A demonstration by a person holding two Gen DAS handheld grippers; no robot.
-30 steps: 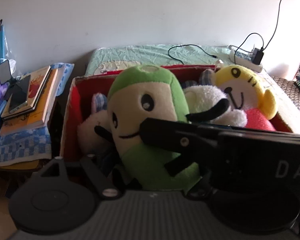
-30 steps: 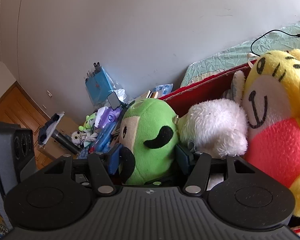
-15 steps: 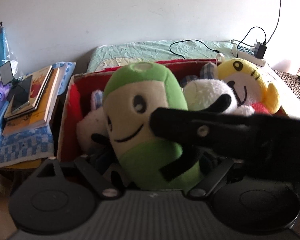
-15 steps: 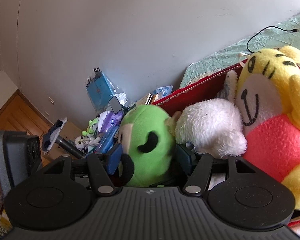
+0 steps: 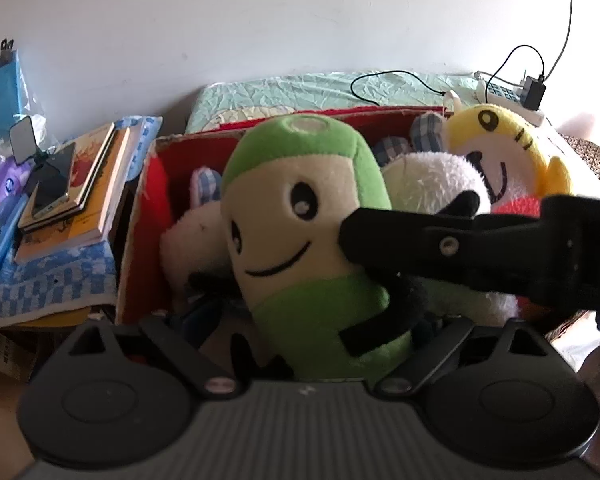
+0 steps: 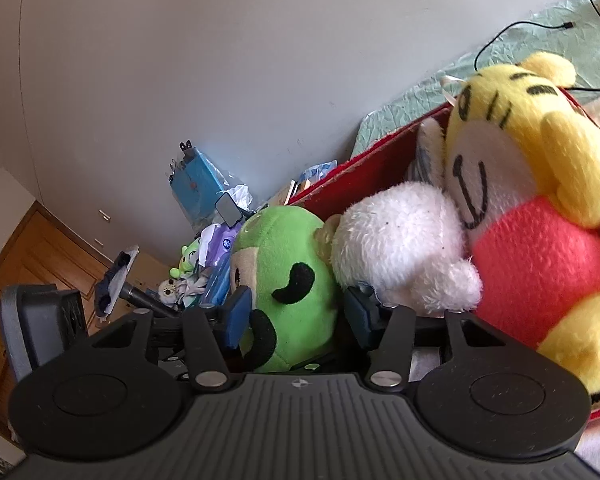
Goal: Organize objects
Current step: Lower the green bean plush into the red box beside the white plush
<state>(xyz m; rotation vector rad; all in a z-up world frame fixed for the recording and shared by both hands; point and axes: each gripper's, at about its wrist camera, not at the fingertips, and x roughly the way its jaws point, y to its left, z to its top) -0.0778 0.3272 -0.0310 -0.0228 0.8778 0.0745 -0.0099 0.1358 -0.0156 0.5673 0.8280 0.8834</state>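
While the green-and-cream plush toy with a smiling face [image 5: 300,240] is held upright above the near edge of the red cardboard box [image 5: 140,216], it is clamped between the blue pads of the right gripper [image 6: 296,312]. The left gripper [image 5: 300,344] is seen spread wide around the toy's base, not pinching it. A white fluffy plush [image 6: 404,248] and a yellow tiger plush [image 6: 532,184] are packed at the box's right end.
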